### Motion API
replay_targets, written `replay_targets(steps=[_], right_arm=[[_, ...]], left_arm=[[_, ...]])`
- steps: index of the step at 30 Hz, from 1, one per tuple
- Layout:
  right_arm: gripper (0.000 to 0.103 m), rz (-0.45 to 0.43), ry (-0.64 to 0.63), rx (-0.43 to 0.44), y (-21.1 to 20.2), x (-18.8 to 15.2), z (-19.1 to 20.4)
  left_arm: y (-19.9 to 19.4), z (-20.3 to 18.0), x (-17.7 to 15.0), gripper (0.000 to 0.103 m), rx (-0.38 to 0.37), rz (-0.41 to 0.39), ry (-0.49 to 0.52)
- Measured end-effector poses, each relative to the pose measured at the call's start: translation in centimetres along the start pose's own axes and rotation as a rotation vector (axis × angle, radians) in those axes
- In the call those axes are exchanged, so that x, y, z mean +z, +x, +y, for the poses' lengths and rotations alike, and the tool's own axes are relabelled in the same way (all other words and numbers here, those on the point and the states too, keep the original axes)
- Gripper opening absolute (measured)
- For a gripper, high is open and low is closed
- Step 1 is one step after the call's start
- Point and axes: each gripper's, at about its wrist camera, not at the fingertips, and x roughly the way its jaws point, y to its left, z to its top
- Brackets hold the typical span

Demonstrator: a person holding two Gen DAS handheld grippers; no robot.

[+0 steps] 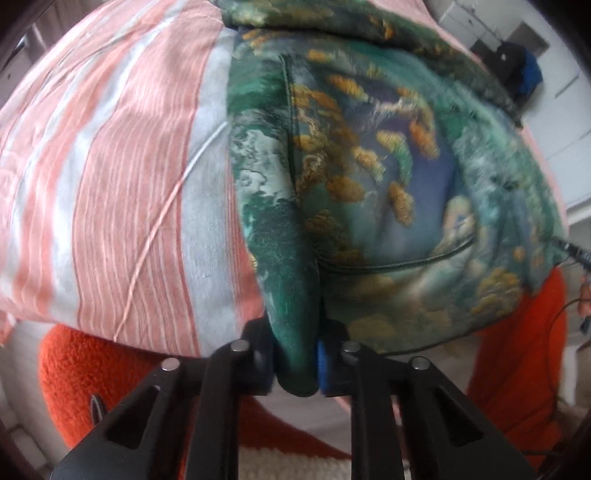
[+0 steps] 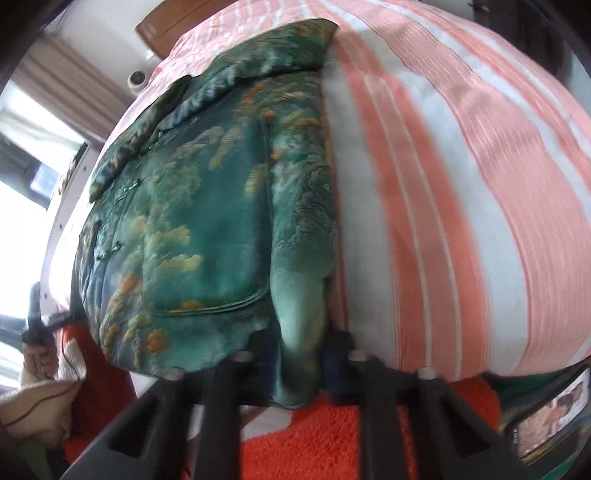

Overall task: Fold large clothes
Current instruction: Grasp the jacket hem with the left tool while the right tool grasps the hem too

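A green padded jacket [image 1: 369, 166] with gold and blue landscape print lies on a pink-and-white striped bed sheet [image 1: 110, 184]. My left gripper [image 1: 295, 365] is shut on the jacket's left bottom corner at the bed's near edge. In the right wrist view the jacket [image 2: 192, 221] lies with its collar far away, a pocket seam near the hem. My right gripper [image 2: 299, 373] is shut on the jacket's right bottom corner, over the striped sheet [image 2: 461, 203].
An orange fleece garment [image 1: 92, 376] on the person's body is below the bed edge, also in the right wrist view [image 2: 314, 443]. A wooden headboard [image 2: 162, 26] and a window [image 2: 33, 166] lie beyond the bed. White cabinets [image 1: 561, 92] stand at the right.
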Motion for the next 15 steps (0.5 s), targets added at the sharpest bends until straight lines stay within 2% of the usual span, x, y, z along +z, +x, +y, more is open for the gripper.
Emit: replay_targets(steps=[2, 6, 9, 12, 15], right_arm=[[0.013, -0.001, -0.027, 0.011, -0.9, 0.1, 0.7], [0.012, 0.015, 0.030, 0.136, -3.2, 1.4, 0.7], [0.011, -0.022, 0.065, 0.263, -5.3, 4.1, 0.9], [0.011, -0.103, 0.084, 0.346, -7.2, 9.4, 1.4], [0.011, -0.207, 0.039, 0.315, -7.7, 17.7, 2.6]], left_arm=[[-1.8, -0.1, -0.2, 0.010, -0.050, -0.020, -0.015], [-6.1, 0.8, 0.9, 0.009, -0.238, -0.077, -0.090], [-9.2, 1.8, 4.4, 0.009, -0.324, -0.137, -0.113], [-12.3, 1.4, 10.5, 0.008, -0.308, -0.216, -0.079], [-14.8, 0.8, 19.1, 0.010, -0.262, -0.331, -0.082]])
